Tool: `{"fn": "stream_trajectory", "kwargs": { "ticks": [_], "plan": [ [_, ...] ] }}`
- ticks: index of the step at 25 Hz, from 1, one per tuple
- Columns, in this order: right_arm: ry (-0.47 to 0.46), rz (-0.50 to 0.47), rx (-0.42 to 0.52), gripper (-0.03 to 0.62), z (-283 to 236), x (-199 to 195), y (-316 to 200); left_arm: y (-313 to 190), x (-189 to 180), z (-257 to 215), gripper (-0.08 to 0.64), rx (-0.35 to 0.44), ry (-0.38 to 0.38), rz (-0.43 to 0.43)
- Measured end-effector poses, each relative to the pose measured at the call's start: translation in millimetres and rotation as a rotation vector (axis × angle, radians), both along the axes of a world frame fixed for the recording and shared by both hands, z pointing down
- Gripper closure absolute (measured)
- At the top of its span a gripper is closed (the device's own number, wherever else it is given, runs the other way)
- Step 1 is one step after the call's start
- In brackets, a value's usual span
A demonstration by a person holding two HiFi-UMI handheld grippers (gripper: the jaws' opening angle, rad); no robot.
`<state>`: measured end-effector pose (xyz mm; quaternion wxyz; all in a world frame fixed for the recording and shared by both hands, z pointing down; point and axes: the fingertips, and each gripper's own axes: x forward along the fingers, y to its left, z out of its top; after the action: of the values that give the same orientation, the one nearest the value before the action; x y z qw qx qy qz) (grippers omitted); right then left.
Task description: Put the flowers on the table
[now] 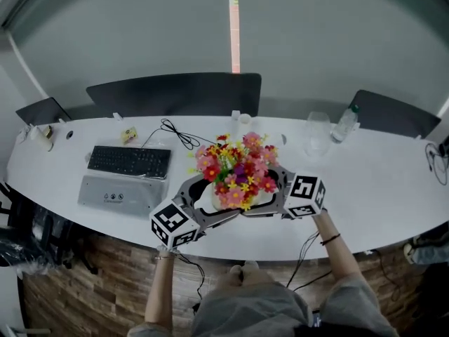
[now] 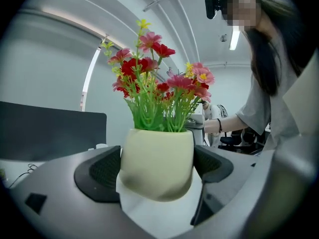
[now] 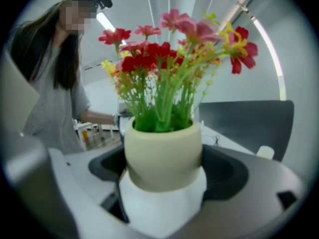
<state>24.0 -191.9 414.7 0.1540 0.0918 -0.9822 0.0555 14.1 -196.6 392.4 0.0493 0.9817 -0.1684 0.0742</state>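
Observation:
A cream pot [image 1: 209,201] of red, pink and yellow flowers [image 1: 238,168] is held over the front part of the white table [image 1: 379,188]. My left gripper [image 1: 201,203] grips it from the left and my right gripper [image 1: 275,196] from the right. In the left gripper view the pot [image 2: 157,161] sits between both dark pads [image 2: 102,172], with the flowers [image 2: 159,86] rising above. The right gripper view shows the same pot [image 3: 163,156] and its white lower part wedged between the jaws, blooms [image 3: 169,54] on top. Whether the pot touches the table is hidden.
A black keyboard [image 1: 130,161] and a grey flat device [image 1: 119,194] lie to the left, with a black cable [image 1: 179,133] behind. A glass [image 1: 317,133] and a water bottle [image 1: 345,123] stand at the back right. Dark chairs [image 1: 175,93] line the far edge.

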Motion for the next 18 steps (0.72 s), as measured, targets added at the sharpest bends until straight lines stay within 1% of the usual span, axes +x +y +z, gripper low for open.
{"fn": "stream_trajectory", "kwargs": {
  "ticks": [4, 8, 13, 18],
  "plan": [
    [0.015, -0.031, -0.022, 0.134, 18, -11, -20, -20, -10, 18, 0.11, -0.02, -0.035, -0.031],
    [0.023, -0.039, -0.039, 0.135, 36, -17, -39, -39, -17, 37, 0.11, -0.048, -0.023, -0.045],
    [0.026, -0.048, -0.054, 0.135, 61, -21, -62, -62, -22, 62, 0.11, -0.055, -0.016, -0.057],
    [0.061, -0.064, -0.064, 0.135, 91, -24, -76, -76, -24, 91, 0.11, -0.064, -0.06, -0.067]
  ]
}}
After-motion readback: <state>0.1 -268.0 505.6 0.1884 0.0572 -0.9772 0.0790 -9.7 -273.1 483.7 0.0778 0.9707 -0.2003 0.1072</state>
